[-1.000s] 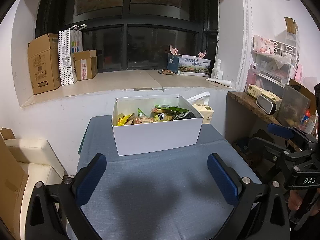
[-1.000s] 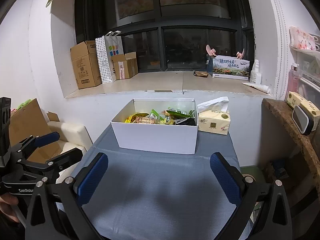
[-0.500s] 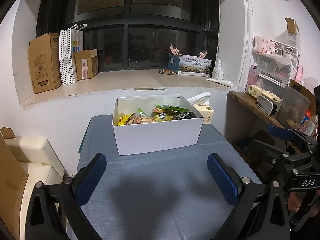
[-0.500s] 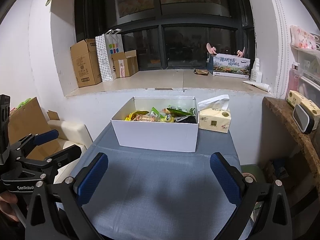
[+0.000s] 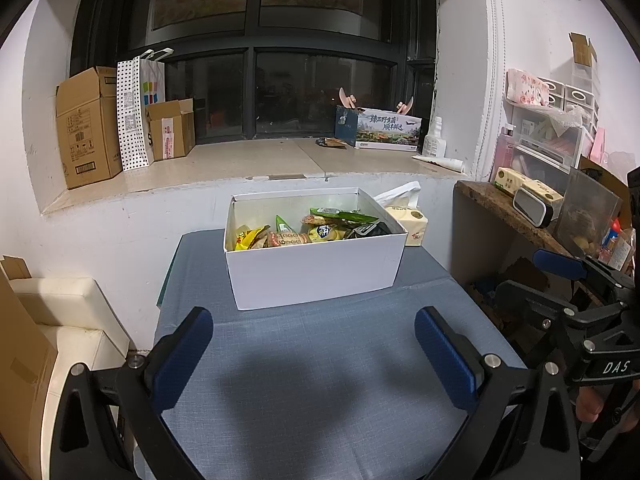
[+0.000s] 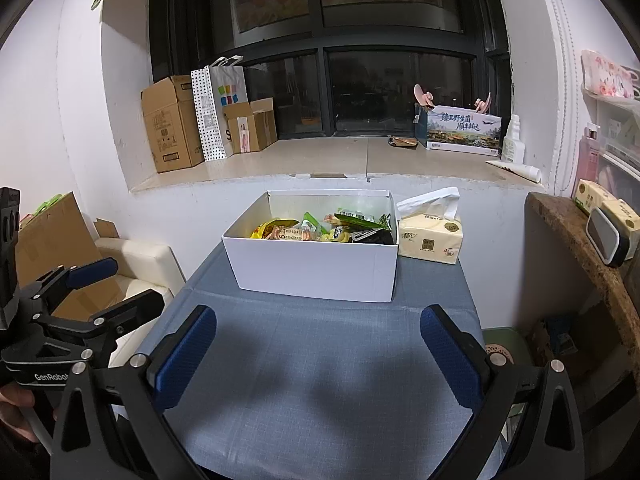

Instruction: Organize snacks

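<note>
nothing on the table has shifted since the earlier frames; my view has only drifted slightly, both tools hanging back. left gripper (image 5: 314, 344) and right gripper (image 6: 318, 346) are spread wide, holding nothing. white box (image 5: 316, 276) sits ahead of both, centred on the blue table (image 5: 320, 380), snack packets (image 5: 308, 232) heaped inside. i judge them light, crinkly and slippery; best pinched at a sealed edge. tissue pack (image 6: 432, 240) touches the box's right side.
</note>
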`<state>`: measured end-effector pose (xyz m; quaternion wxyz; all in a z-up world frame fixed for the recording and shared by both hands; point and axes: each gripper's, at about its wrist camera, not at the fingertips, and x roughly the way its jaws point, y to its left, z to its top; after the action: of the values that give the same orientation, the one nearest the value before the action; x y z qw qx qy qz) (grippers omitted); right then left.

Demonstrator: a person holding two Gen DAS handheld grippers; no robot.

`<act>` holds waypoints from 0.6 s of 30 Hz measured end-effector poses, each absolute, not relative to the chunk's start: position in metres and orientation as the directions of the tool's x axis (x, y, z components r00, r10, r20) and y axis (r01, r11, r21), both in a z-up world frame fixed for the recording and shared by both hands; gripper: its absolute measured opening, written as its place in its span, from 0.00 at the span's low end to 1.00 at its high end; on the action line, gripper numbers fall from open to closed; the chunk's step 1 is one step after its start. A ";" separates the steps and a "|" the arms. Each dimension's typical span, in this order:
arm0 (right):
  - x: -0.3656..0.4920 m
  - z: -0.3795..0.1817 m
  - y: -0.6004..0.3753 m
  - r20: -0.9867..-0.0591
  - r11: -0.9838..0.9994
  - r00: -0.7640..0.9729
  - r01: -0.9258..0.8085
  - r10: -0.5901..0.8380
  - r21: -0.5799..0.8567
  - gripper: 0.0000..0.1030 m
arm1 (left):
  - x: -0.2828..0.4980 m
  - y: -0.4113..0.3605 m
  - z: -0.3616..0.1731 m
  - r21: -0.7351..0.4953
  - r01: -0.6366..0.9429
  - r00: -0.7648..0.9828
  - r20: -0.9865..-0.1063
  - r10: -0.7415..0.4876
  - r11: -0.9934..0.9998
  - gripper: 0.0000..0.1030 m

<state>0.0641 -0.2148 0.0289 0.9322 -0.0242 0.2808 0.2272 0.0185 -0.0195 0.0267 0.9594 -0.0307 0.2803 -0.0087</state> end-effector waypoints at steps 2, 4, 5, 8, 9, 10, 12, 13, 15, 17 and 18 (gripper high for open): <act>0.064 0.029 -0.215 -0.534 0.895 0.739 -0.439 0.411 0.081 1.00 | 0.019 -0.020 0.027 -0.062 0.000 0.842 -0.538 -0.033 0.998 1.00; 0.063 0.028 -0.215 -0.534 0.894 0.739 -0.441 0.411 0.079 1.00 | 0.019 -0.020 0.027 -0.063 -0.001 0.842 -0.538 -0.033 0.998 1.00; 0.063 0.028 -0.215 -0.534 0.894 0.739 -0.441 0.411 0.078 1.00 | 0.019 -0.020 0.027 -0.064 0.000 0.842 -0.538 -0.035 0.998 1.00; 0.063 0.028 -0.214 -0.536 0.894 0.738 -0.440 0.410 0.079 1.00 | 0.019 -0.020 0.027 -0.063 0.000 0.842 -0.538 -0.034 0.998 1.00; 0.063 0.028 -0.214 -0.537 0.894 0.737 -0.441 0.411 0.079 1.00 | 0.019 -0.020 0.026 -0.063 0.001 0.842 -0.538 -0.035 0.998 1.00; 0.063 0.028 -0.214 -0.537 0.894 0.737 -0.440 0.410 0.079 1.00 | 0.019 -0.020 0.027 -0.064 0.002 0.842 -0.538 -0.036 0.998 1.00; 0.063 0.028 -0.214 -0.537 0.894 0.737 -0.441 0.410 0.079 1.00 | 0.018 -0.020 0.027 -0.062 0.002 0.842 -0.538 -0.035 0.998 1.00; 0.063 0.028 -0.214 -0.537 0.894 0.737 -0.440 0.410 0.079 1.00 | 0.019 -0.020 0.027 -0.062 0.003 0.842 -0.538 -0.036 0.998 1.00; 0.063 0.028 -0.214 -0.537 0.894 0.737 -0.440 0.410 0.079 1.00 | 0.019 -0.020 0.026 -0.062 0.002 0.842 -0.538 -0.035 0.998 1.00; 0.063 0.028 -0.214 -0.537 0.895 0.738 -0.439 0.409 0.079 1.00 | 0.018 -0.020 0.026 -0.063 0.004 0.842 -0.538 -0.037 0.998 1.00; 0.063 0.028 -0.214 -0.537 0.895 0.737 -0.440 0.410 0.078 1.00 | 0.018 -0.020 0.026 -0.062 0.003 0.842 -0.537 -0.036 0.998 1.00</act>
<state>0.0629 -0.2138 0.0281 0.9317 -0.0268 0.2817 0.2279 0.0182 -0.0203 0.0263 0.9594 -0.0294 0.2804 -0.0104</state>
